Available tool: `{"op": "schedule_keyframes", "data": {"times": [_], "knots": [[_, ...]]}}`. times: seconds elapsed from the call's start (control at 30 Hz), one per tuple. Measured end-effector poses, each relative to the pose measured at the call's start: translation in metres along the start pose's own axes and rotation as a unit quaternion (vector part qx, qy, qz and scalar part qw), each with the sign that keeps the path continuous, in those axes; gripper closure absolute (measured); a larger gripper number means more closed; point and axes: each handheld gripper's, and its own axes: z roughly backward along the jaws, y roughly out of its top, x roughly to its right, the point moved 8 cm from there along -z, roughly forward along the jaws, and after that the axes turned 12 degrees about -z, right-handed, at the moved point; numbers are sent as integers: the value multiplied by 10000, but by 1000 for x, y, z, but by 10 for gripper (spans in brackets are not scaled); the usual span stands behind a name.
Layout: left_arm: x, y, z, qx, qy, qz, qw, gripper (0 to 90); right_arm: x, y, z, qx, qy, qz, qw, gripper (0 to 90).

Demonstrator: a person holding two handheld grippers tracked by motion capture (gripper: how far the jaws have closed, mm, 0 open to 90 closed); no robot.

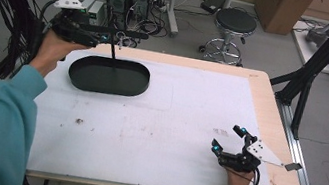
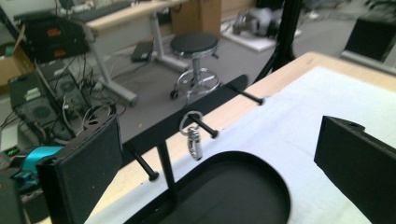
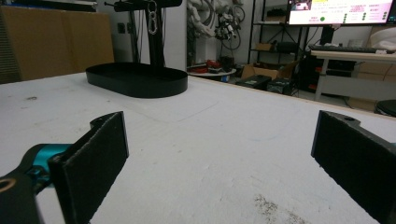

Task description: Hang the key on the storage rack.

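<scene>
A black stand (image 1: 109,74) sits on the white sheet (image 1: 172,124) that covers the wooden bench (image 1: 263,96), toward the bench's far left part. The stand has an oval tray base (image 2: 224,196), a thin upright post (image 2: 166,170) rising from the base's far side, and a flat crossbar (image 2: 187,119) on top with three short pegs pointing toward the person. A small metal clasp on a ring (image 2: 193,137) hangs from the middle peg (image 2: 205,127); the pegs on either side of it are bare. The left gripper (image 1: 92,36) is held in the air just left of the stand, level with the crossbar, in a hand (image 1: 50,50) with a teal sleeve; in the left gripper view its two black jaws stand wide apart and hold nothing, with the clasp between and beyond them. The right gripper (image 1: 227,142) rests low over the sheet well away from the stand, near the bench's near right corner, and the right hand (image 1: 238,183) grips it from below. In the right gripper view its jaws are also spread wide with nothing between them, just above the scuffed sheet, and the stand shows far off at the upper left with the clasp (image 3: 152,19) dangling from its crossbar. Beyond the bench, past the stand, a round black stool (image 1: 234,23) stands on the grey floor.
</scene>
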Motion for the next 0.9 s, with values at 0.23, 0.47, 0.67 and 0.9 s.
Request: {"op": "schedule_keyframes", "data": {"times": [0.23,0.47,0.67,0.9], "knots": [[14,-18,41,186,67,-11,9998,17,0,0,0,8,4,30,10000,33],[36,-46,73,537,254,37,9982,17,0,0,0,-1,10,21,10000,33],[57,-73,87,729,308,118,9968,17,-1,0,0,-6,-8,18,10000,33],[87,-113,96,899,341,70,9953,17,-1,0,0,-4,-18,20,10000,33]]}}
